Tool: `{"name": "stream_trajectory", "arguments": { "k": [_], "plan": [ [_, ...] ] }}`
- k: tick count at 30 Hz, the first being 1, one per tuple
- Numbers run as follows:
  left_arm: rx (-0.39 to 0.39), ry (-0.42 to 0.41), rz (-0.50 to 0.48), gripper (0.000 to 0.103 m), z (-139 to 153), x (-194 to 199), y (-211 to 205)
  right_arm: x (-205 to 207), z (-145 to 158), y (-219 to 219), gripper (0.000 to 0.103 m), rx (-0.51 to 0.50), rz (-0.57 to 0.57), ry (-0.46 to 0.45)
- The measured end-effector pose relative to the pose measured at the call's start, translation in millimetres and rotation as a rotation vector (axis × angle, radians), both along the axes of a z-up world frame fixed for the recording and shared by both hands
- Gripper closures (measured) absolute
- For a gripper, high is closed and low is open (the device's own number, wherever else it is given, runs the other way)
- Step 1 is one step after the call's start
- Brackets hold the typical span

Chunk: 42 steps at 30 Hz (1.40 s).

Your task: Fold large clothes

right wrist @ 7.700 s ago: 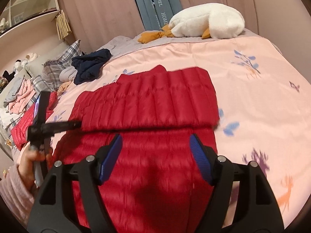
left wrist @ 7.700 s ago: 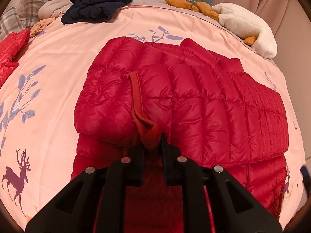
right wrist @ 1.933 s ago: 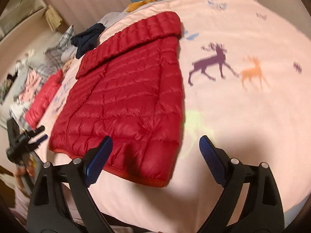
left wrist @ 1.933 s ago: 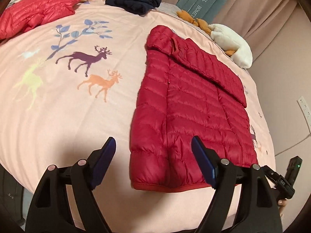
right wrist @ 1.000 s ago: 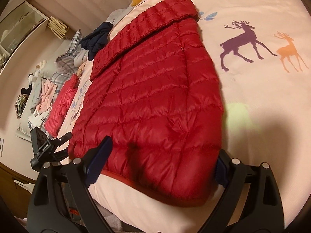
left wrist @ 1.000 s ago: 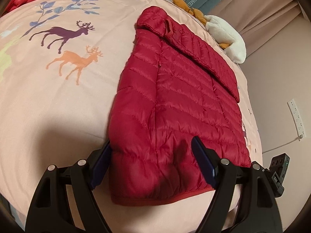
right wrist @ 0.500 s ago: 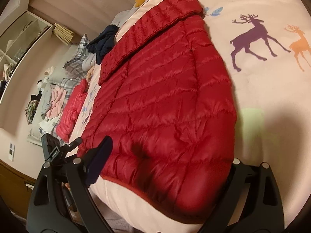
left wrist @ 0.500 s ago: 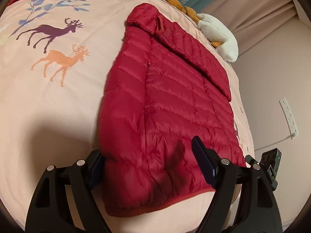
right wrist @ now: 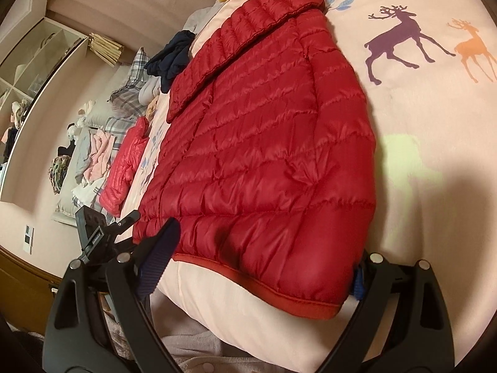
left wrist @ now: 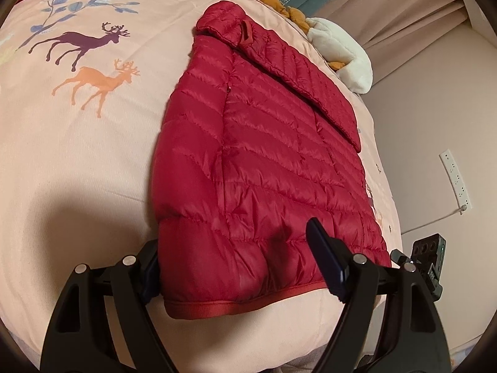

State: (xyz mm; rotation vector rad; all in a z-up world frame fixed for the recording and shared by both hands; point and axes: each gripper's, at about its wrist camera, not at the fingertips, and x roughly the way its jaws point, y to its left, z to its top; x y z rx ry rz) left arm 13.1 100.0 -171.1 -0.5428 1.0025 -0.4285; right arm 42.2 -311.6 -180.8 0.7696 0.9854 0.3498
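The red down jacket [left wrist: 267, 168] lies flat on the pink bed [left wrist: 77, 143], long axis running away from its hem at the bed's near edge, where the left gripper [left wrist: 236, 264] and right gripper [right wrist: 264, 264], jaws apart, each straddle one hem corner.

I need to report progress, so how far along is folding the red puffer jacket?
Done: the red puffer jacket has its top folded down. In hand: the left claw and right claw are open around the hem corners. Left: closing on them and folding the hem up.
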Motion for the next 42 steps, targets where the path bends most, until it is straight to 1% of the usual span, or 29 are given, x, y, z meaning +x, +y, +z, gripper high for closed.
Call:
{"name": "stream_trajectory", "arguments": {
  "k": [12,18,20,23,27,29,30,34,38,40,42],
  "plan": [
    [-0.011,-0.006,-0.015,0.022,2,14,-11,11,-2,8,0.011,0.013,-0.004,-0.02],
    [-0.006,-0.009,-0.017,0.023,4,16,-14,10,-3,6,0.024,0.009,-0.017,-0.019],
    [-0.005,-0.009,-0.011,0.024,4,14,-13,8,-4,4,0.031,0.009,-0.026,-0.016],
    [0.007,-0.005,-0.003,0.029,4,13,-12,6,-6,1,0.039,0.003,-0.036,-0.011],
    [0.037,-0.004,0.008,0.037,5,12,-11,5,-7,0,0.048,-0.02,-0.042,-0.011],
    [0.051,-0.005,0.014,0.041,6,12,-12,4,-7,1,0.054,-0.028,-0.044,-0.009],
    [0.057,-0.006,0.016,0.044,7,12,-12,6,-8,1,0.055,-0.03,-0.046,-0.008],
    [0.067,-0.007,0.025,0.055,10,11,-12,5,-7,2,0.065,-0.028,-0.052,-0.011],
    [0.074,-0.016,0.032,0.064,14,9,-10,3,-6,2,0.072,-0.025,-0.055,-0.02],
    [0.07,-0.023,0.038,0.071,16,9,-9,1,-4,2,0.075,-0.028,-0.054,-0.031],
    [0.065,-0.029,0.044,0.075,18,9,-8,2,-2,2,0.077,-0.031,-0.055,-0.039]
  ]
}}
